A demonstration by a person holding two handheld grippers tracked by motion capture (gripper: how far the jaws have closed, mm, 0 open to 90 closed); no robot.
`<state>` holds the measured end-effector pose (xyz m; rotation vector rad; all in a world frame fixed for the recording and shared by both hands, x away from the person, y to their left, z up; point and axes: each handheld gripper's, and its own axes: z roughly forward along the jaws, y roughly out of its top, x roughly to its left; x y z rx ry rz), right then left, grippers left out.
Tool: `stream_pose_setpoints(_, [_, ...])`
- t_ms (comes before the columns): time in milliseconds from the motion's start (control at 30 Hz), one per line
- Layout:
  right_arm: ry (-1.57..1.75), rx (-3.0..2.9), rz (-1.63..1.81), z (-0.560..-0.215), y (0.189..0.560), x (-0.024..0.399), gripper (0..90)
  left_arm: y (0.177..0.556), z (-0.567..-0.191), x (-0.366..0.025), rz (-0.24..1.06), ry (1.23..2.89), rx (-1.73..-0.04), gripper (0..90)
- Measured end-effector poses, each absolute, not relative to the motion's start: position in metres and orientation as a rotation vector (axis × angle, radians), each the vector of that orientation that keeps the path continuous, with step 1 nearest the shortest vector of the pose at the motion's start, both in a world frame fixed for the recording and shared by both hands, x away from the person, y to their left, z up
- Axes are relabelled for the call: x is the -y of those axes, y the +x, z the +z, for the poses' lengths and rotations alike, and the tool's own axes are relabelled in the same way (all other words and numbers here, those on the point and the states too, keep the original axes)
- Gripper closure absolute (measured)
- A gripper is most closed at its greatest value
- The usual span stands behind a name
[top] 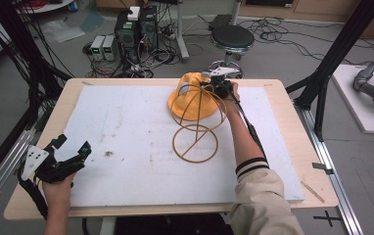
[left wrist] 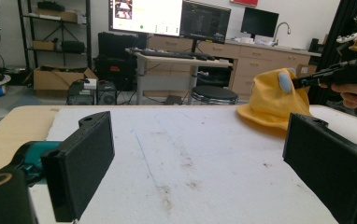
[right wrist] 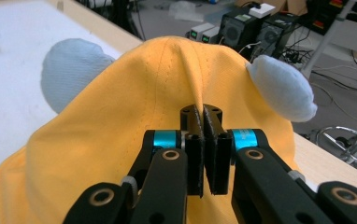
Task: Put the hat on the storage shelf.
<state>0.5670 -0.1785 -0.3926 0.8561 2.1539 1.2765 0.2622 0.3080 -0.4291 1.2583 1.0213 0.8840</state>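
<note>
While the right gripper (right wrist: 203, 151) has its jaws clenched on a pinched fold of the yellow hat (right wrist: 134, 116), that fold stands between the pads, so the fabric can be lifted off the surface (top: 126, 127). Two pale blue ears (right wrist: 282, 86) flank the jaws. Just behind the jaws, toward the person, stands a wire hat stand (top: 195, 132); it carries nothing, the hat resting against its upper loops. The left gripper (left wrist: 195, 163) idles with jaws released, nothing between them, well apart from the hat.

Yellow hat (right wrist: 120, 121) with pale blue ears (right wrist: 282, 86) (white, brown-stained board (top: 126, 137) beneath).
</note>
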Motion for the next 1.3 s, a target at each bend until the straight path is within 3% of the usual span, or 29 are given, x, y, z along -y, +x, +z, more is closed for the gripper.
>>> stream_pose_setpoints(933, [0.985, -1.812, 1.518, -0.314, 0.542, 0.241, 88.8, 0.263, -0.428, -0.308, 0.886, 1.252, -1.022, 9.4])
stream_pose_setpoints(1300, [0.891, -1.66, 1.668, -0.248, 0.508, 0.262, 88.9, 0.264, -0.427, -0.308, 0.886, 1.244, -1.019, 9.4])
